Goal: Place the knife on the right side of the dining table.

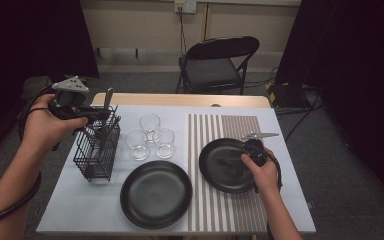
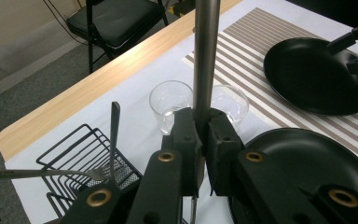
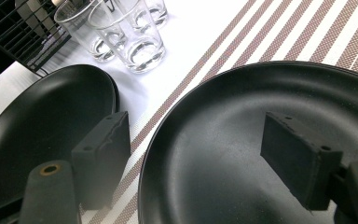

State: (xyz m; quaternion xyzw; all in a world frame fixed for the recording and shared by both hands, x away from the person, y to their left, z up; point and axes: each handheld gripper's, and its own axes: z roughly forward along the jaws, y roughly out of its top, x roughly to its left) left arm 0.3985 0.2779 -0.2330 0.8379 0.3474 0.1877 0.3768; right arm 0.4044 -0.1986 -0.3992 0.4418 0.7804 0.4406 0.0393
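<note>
A long silver metal utensil handle (image 2: 204, 56) is pinched tight between the jaws of the left gripper (image 2: 203, 135), and it is held standing straight up. Which kind of utensil it is cannot be told, as its lower end is hidden behind the jaws. Just below this gripper a black wire cutlery basket (image 1: 97, 150) is seen, with a silver fork (image 2: 51, 173) and another thin silver handle (image 2: 115, 126) resting in it. The piece is likely kept upright so that it can be slid in or out between the wires without getting caught.

Beyond the left gripper three small clear glass cups (image 1: 150, 136) are grouped close together, well out of the way of the plates.

The right gripper (image 3: 205, 149) is held with its jaws wide apart, and nothing is gripped by them. One jaw is placed over the inside of a round black plate on the striped mat (image 3: 270, 140), and the other jaw is outside its rim. It looks as if the edge is about to be grabbed, or the plate kept from sliding. Past that outer jaw a second round black plate (image 3: 42, 121) is laid on the white tabletop (image 1: 60, 200)
</note>
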